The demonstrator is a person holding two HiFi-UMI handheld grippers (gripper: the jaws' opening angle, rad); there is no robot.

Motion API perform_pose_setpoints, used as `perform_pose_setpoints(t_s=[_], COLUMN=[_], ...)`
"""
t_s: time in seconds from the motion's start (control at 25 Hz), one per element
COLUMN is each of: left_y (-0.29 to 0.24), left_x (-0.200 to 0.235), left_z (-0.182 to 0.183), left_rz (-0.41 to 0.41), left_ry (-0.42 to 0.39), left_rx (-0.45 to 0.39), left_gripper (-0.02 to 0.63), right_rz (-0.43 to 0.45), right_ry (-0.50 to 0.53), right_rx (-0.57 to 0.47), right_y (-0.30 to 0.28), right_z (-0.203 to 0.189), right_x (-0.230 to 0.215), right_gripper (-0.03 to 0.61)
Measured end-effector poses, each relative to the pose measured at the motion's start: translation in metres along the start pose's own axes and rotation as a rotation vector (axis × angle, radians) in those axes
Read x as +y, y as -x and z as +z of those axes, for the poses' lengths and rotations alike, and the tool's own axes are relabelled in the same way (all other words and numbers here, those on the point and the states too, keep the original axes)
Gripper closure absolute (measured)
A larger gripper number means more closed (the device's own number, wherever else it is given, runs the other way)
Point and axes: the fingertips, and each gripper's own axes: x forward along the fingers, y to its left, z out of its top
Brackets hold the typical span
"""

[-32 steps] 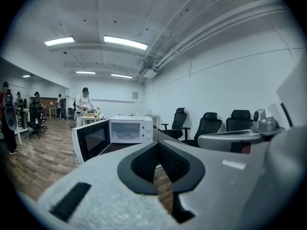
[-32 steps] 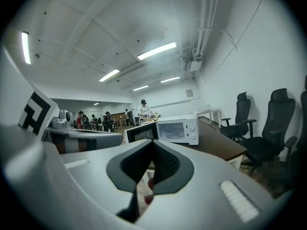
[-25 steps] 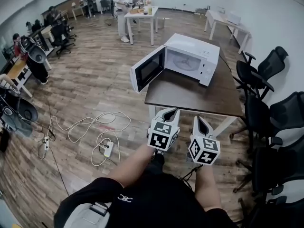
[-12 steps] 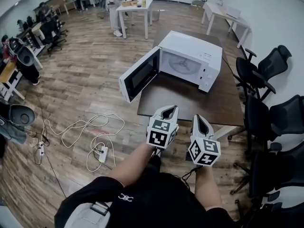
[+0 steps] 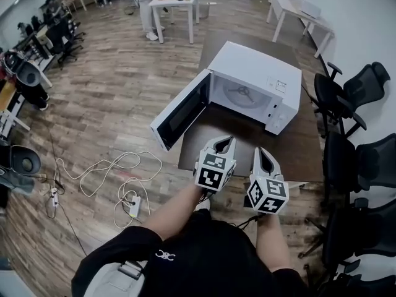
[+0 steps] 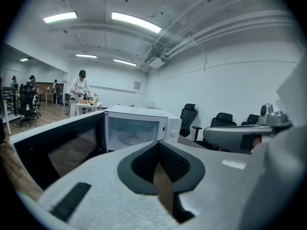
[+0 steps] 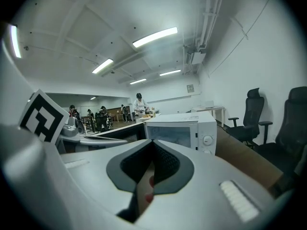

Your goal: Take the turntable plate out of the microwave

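Note:
A white microwave (image 5: 260,82) stands on a brown table (image 5: 216,138) with its door (image 5: 179,110) swung open to the left. The glass turntable plate (image 5: 240,95) lies inside the cavity; in the left gripper view the plate (image 6: 130,138) shows dimly behind the open door. My left gripper (image 5: 224,142) and right gripper (image 5: 262,154) hover side by side over the table's near edge, pointing at the microwave and short of it. Both are shut with nothing between the jaws. In the right gripper view the microwave (image 7: 184,128) is straight ahead.
Black office chairs (image 5: 356,91) line the right side of the table. Cables and a power strip (image 5: 133,206) lie on the wooden floor at the left. White tables (image 5: 173,2) and people stand at the back of the room.
The microwave and table have come closer in the head view. Both grippers have moved forward from short of the table to over its near edge. Their jaws have stayed shut.

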Motion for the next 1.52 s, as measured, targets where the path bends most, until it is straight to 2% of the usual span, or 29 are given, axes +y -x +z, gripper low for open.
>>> perform_pose_setpoints(t_s=[0.24,0.36,0.6,0.68,0.92,1.2,1.52], left_y=[-0.054,-0.074,-0.107,-0.120,-0.154,-0.200,-0.258], left_x=[0.037,0.044,0.059,0.063,0.078,0.098,0.119], left_z=[0.009,0.005,0.004,-0.001,-0.026,-0.038,-0.053], left_rz=[-0.025,-0.051,-0.050,-0.052,-0.072,-0.100,-0.158], left_ry=[0.010,0.035,0.069,0.106,0.362,0.669,1.095], left_rx=[0.036,0.045,0.039,0.047,0.080,0.035,-0.023], left_gripper=[0.606,0.606,0.606,0.606,0.607,0.607,0.607], right_rz=[-0.014,-0.021,-0.039,-0.046,-0.040,0.002,0.008], right_ry=[0.033,0.049,0.041,0.034,0.021,0.028,0.034], right_rx=[-0.004,-0.001,0.035,0.044,0.077,0.106,0.142], right_y=[-0.057,-0.071,-0.091,-0.095,-0.109,-0.134,-0.154], right_z=[0.020,0.019,0.013,0.010,-0.003,-0.006,-0.013], right_x=[-0.008,-0.014,-0.027,-0.033,-0.053,-0.074,-0.104], right_gripper=[0.569,0.569,0.569,0.569,0.569,0.569,0.569])
